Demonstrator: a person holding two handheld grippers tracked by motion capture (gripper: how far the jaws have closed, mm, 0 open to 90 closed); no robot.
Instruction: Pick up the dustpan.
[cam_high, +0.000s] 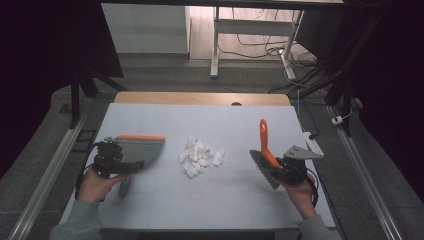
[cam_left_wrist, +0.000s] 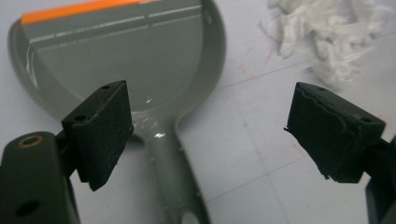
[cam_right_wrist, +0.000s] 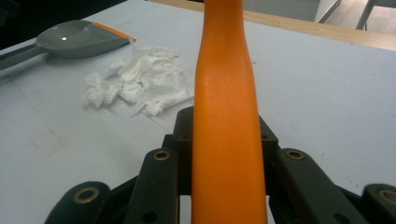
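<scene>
White scraps of torn paper (cam_high: 200, 155) lie in a loose heap at the centre of the high view, on a pale blue-grey table (cam_high: 165, 200). Nothing looks swept yet, so the clean-up appears to be at its start.

Left of centre rests a smooth grey plastic dustpan (cam_high: 140, 150), shaped like a shallow scoop with a bright orange strip along its lip and a narrow handle pointing toward the bottom of the frame. The left gripper (cam_high: 131, 166) hovers over that handle; in the left gripper view its black, rough-edged pads stand wide apart with the handle below and between them, untouched.

At the right, the right gripper (cam_high: 278, 166) is clamped tight on a hand brush (cam_high: 265, 155), whose glossy orange handle tapers upward and whose dark bristles angle down toward the table.

Still to do, as I judge: grasp the dustpan, sweep the scraps into it.
</scene>
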